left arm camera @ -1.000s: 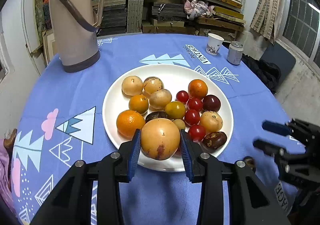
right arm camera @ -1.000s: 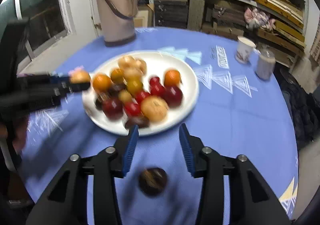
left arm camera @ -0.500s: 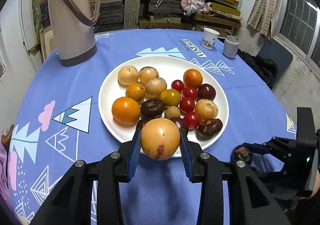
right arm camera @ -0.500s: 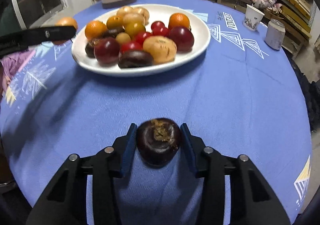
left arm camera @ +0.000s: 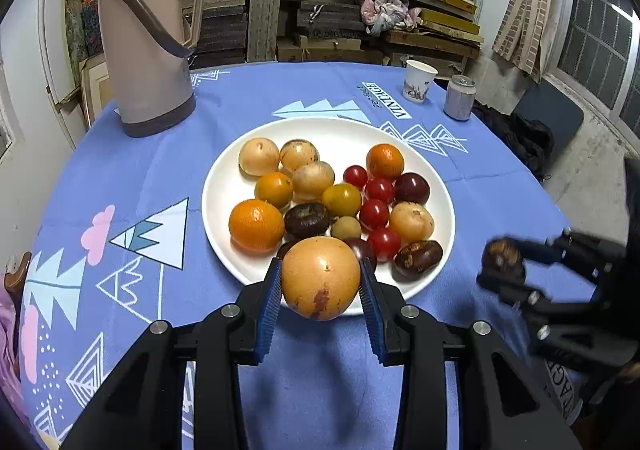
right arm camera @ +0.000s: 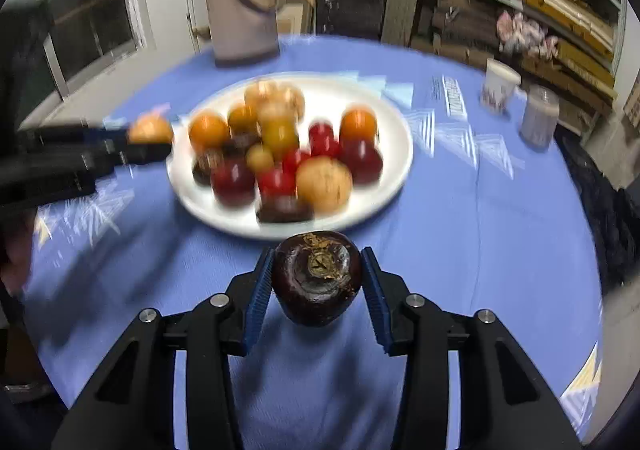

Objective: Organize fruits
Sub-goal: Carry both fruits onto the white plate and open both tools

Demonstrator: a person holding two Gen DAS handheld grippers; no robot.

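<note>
A white plate (left arm camera: 240,254) on the blue tablecloth holds several fruits: oranges, tan round fruits, red cherry tomatoes, dark purple fruits. My left gripper (left arm camera: 320,288) is shut on a large tan-orange round fruit (left arm camera: 320,278), held above the plate's near rim. My right gripper (right arm camera: 318,282) is shut on a dark purple mangosteen (right arm camera: 318,276), lifted above the cloth near the plate (right arm camera: 396,170). The right gripper with the mangosteen also shows in the left wrist view (left arm camera: 502,262), right of the plate. The left gripper shows in the right wrist view (right arm camera: 150,138), left of the plate.
A tall beige thermos (left arm camera: 148,38) stands at the back left of the table. A paper cup (left arm camera: 417,81) and a can (left arm camera: 460,97) stand at the back right. Shelves with stacked boards are behind the table. The round table's edge (left arm camera: 568,218) drops off at the right.
My right gripper closed on the dark mangosteen that lay on the cloth and lifted it toward the plate. My left gripper kept hold of the tan-orange fruit, nearly still.
</note>
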